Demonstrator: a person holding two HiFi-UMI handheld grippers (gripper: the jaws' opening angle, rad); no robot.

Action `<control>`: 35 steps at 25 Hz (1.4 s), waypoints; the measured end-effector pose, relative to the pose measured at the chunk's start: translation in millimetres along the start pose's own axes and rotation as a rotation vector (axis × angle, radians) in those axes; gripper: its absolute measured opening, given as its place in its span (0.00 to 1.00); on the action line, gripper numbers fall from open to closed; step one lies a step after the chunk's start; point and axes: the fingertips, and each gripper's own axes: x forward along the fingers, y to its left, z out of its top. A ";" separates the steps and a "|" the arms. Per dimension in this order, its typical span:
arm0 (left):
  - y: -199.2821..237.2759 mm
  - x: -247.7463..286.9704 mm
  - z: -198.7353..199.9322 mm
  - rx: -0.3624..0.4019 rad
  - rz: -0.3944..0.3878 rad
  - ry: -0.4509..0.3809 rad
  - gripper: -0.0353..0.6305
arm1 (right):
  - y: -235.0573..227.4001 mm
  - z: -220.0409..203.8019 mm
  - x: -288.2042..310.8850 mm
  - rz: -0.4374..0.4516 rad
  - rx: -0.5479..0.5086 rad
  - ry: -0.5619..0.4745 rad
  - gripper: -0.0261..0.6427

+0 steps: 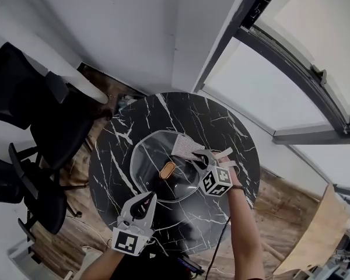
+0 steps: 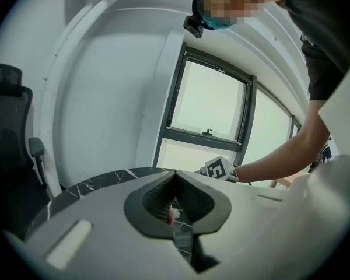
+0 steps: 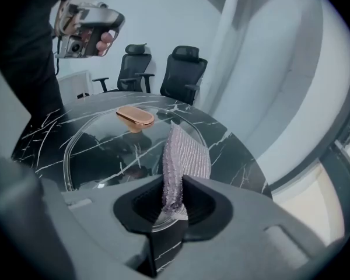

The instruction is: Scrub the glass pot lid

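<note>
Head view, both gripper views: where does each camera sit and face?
Head view: on head, down at round black marble table; left tongs, right tongs.
Left gripper view: on left tongs, across table toward window; right forearm.
Right gripper view: on right tongs, down over glass pot lid; left hand.
Head and right share the grey ribbed cloth.

The left tongs [image 1: 144,200] and the right tongs [image 1: 205,155] are cased in pale grey plastic, lined with dark ribbed pads [image 3: 199,203], and each is fitted with a cube [image 1: 217,181] of black-and-white square markers; a dark short sleeve [image 2: 324,63] is worn on the upper arm
</note>
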 end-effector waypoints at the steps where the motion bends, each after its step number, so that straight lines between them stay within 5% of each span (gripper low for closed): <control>1: 0.8 0.2 0.8 0.000 0.000 -0.003 0.06 | -0.1 -0.1 0.9 0.014 0.013 0.002 0.15; 12: -5.5 -2.5 3.0 0.036 -0.008 -0.014 0.06 | 5.1 -3.2 -2.9 0.140 0.067 0.070 0.14; 24: -4.2 -15.9 12.6 0.041 0.015 -0.035 0.06 | 44.0 -2.7 -13.6 0.124 0.194 0.075 0.14; 35: -10.6 -43.9 11.6 0.032 0.030 -0.049 0.06 | 69.8 -5.9 -21.4 0.043 0.141 0.120 0.14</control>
